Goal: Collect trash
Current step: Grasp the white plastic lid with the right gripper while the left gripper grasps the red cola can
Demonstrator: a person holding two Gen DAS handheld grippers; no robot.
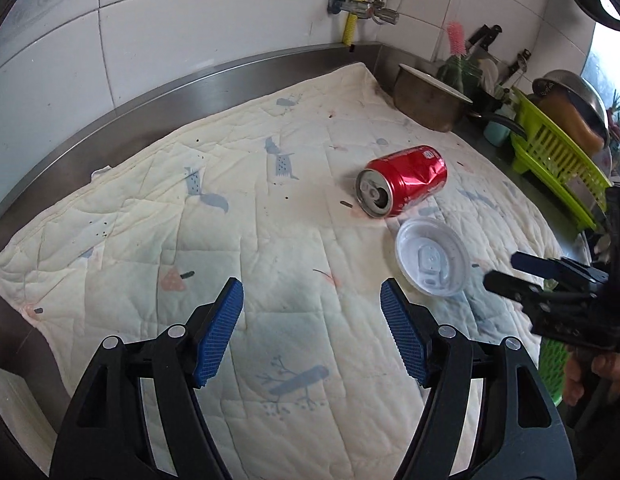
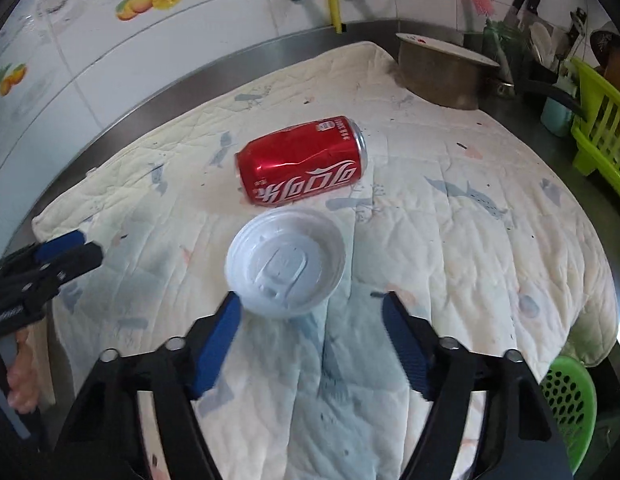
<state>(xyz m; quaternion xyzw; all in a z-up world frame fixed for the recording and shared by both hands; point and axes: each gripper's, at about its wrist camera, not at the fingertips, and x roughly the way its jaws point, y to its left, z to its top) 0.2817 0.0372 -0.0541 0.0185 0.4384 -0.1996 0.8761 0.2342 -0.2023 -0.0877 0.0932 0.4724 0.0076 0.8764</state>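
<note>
A dented red soda can [image 1: 404, 180] [image 2: 301, 164] lies on its side on a cream quilted cloth [image 1: 229, 220] [image 2: 450, 240]. Just in front of it a white plastic cup lid [image 1: 432, 256] [image 2: 285, 260] rests flat. My left gripper [image 1: 311, 284] hovers open over bare cloth, left of and nearer than both items, with nothing between its blue pads [image 1: 219, 336]. My right gripper [image 2: 310, 300] is open, its tips at the lid's near edge, the pads not pressing on it. Each gripper shows in the other's view: the right gripper [image 1: 506, 272], the left gripper [image 2: 69, 248].
The cloth covers a steel counter [image 1: 169, 108] under a tiled wall. A metal pot [image 1: 430, 100] [image 2: 442, 76] stands at the back right, with a green dish rack [image 1: 558, 160] [image 2: 602, 140] beyond it. A green perforated basket [image 2: 570, 400] sits off the cloth's near right corner.
</note>
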